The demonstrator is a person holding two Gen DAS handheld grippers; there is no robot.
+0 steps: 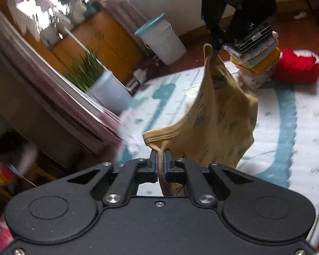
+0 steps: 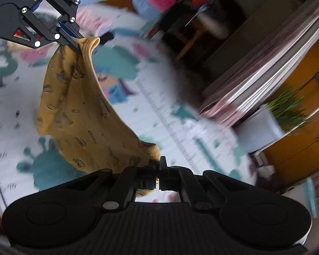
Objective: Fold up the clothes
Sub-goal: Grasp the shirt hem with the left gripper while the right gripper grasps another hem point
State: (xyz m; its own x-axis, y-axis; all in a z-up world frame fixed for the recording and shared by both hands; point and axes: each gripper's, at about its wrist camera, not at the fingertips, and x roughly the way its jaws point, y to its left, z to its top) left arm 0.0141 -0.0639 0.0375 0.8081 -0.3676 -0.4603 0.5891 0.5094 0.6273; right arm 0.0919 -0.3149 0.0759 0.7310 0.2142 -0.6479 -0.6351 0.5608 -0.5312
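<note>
Left gripper [image 1: 161, 159] pinched on garment [image 1: 219, 114] hem; right gripper [image 2: 158, 165] clamped on other corner. Cloth sags between fingers, above mat [image 1: 287, 110]. Judgement: pull apart level, tension even, lower flat before folding.

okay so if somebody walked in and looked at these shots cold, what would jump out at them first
Most striking is the mustard-yellow printed garment, hanging in the air above the play mat, stretched between the left claw and the right claw, each pinching a ribbed edge. Next, a stack of folded clothes with a red piece beside it sits at the mat's far end.
</note>
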